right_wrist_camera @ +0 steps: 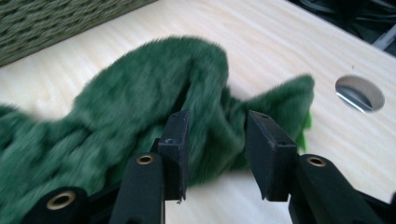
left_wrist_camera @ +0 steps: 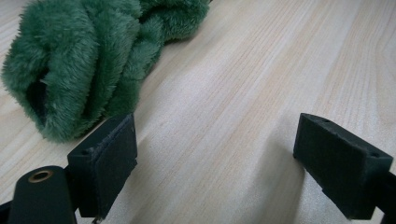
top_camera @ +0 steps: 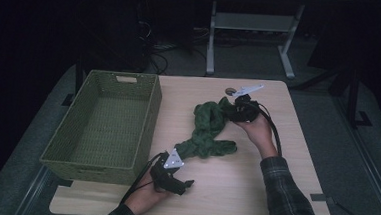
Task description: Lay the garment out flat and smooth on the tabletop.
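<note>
High view first: green fuzzy cloth (top_camera: 208, 129) strung across mid-surface, long axis running roughly 1 o'clock to 7 o'clock, bunched thick at the far end. Right gripper (top_camera: 234, 110) parked right on that far end, so clearly the nearer one for a pick there. Right gripper view: jaws partly apart with a fold of fur sitting between them, pads not obviously squeezing it, so reads as loose rather than clamped. Left gripper (top_camera: 186, 183) down at 6 o'clock near the front edge, just past the cloth's near tail; left gripper view has jaws spread wide, nothing in them, bare wood between and the fur just beside the left pad (left_wrist_camera: 105, 161) at about 10 o'clock. Woven basket (top_camera: 104, 127) off at 9 o'clock, empty, probably the destination. Nothing between cloth and basket except its rim. Round cable hole (right_wrist_camera: 359, 93) near the far end, not in the way.
</note>
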`<move>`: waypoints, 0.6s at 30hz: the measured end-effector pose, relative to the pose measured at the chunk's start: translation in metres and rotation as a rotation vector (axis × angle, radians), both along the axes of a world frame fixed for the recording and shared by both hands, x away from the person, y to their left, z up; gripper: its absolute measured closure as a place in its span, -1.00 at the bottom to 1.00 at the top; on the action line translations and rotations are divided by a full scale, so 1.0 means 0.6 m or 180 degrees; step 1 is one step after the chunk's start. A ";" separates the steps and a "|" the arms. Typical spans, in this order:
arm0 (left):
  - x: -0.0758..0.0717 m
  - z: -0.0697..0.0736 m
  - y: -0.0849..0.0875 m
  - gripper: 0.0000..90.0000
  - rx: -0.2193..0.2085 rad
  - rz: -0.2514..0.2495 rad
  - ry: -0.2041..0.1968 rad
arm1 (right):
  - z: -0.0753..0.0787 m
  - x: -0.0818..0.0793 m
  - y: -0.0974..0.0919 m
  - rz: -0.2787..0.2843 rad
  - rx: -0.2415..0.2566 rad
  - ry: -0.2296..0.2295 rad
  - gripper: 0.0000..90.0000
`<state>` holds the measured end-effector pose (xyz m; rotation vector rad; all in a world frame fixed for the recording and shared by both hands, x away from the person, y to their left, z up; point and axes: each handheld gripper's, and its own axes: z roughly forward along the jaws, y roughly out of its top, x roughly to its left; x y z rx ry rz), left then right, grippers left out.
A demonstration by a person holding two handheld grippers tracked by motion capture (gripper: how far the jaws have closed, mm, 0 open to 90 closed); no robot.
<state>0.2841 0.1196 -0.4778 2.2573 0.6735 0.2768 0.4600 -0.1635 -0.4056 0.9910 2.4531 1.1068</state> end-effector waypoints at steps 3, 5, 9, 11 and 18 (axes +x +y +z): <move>0.000 0.000 0.000 -0.72 -0.0002 -0.0007 -0.0011 | 0.002 -0.019 -0.015 0.0023 -0.0017 0.0038 0.34; 0.001 0.000 0.000 -0.72 0.0015 -0.0009 -0.0007 | 0.002 -0.031 -0.025 0.0044 -0.0012 0.0050 0.35; 0.001 0.000 0.000 -0.72 0.0023 -0.0014 -0.0010 | 0.000 -0.059 -0.041 0.0079 0.0014 0.0095 0.37; 0.001 0.000 0.000 -0.72 0.0013 -0.0012 -0.0009 | -0.003 -0.074 -0.047 0.0108 0.0006 0.0123 0.37; 0.000 -0.001 0.000 -0.72 -0.0006 -0.0006 -0.0019 | -0.026 -0.127 -0.056 0.0231 0.0034 0.0205 0.35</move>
